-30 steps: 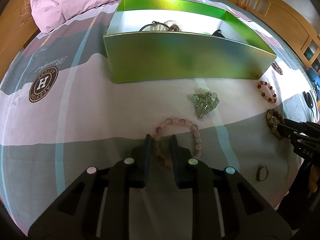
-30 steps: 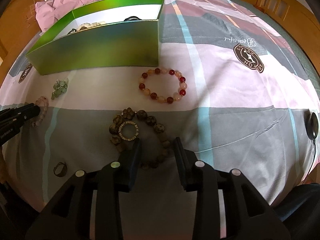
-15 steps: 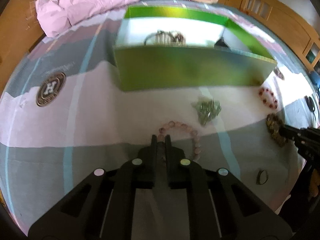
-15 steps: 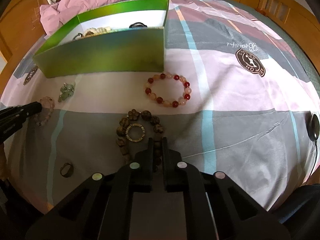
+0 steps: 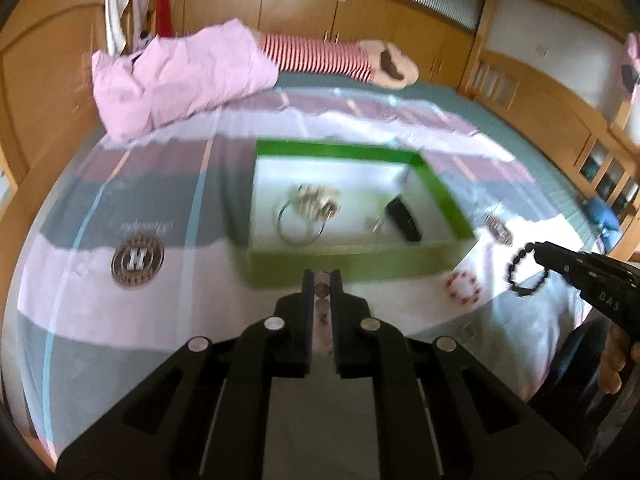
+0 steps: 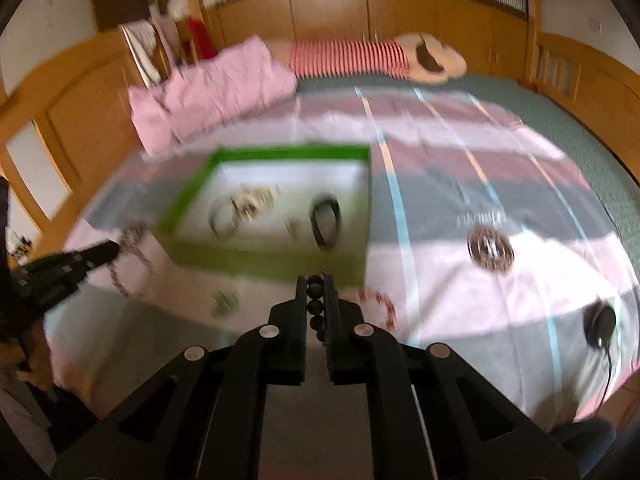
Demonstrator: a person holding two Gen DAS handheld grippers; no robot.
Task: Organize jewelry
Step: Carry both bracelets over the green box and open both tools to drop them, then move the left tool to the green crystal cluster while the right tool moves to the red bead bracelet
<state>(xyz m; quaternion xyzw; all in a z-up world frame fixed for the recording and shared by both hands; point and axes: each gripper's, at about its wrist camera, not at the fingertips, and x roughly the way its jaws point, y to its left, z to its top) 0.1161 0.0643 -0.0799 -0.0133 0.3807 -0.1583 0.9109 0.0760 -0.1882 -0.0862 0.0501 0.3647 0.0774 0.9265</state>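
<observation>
The left tool [image 5: 322, 280] is pinching the pink bead bracelet [image 5: 321, 308], which is dangling limp and light. The right tool [image 6: 316, 285] is gripping the dark wooden bead bracelet [image 6: 315, 306] by one strand (likely slippery), with the green box [image 6: 264, 258] lying at twelve o'clock.

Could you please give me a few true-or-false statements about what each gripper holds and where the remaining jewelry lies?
1. The left gripper is shut on the pink bracelet. True.
2. The right gripper is open, with nothing in it. False: it is shut on the brown bracelet, which hangs from its tips in the left view.
3. The green box has nothing inside. False: it already holds a metal bangle, a black band and other pieces.
4. The red bracelet lies on the bedsheet, outside the box. True.
5. The box has a lid on it. False: it is open on top.
</observation>
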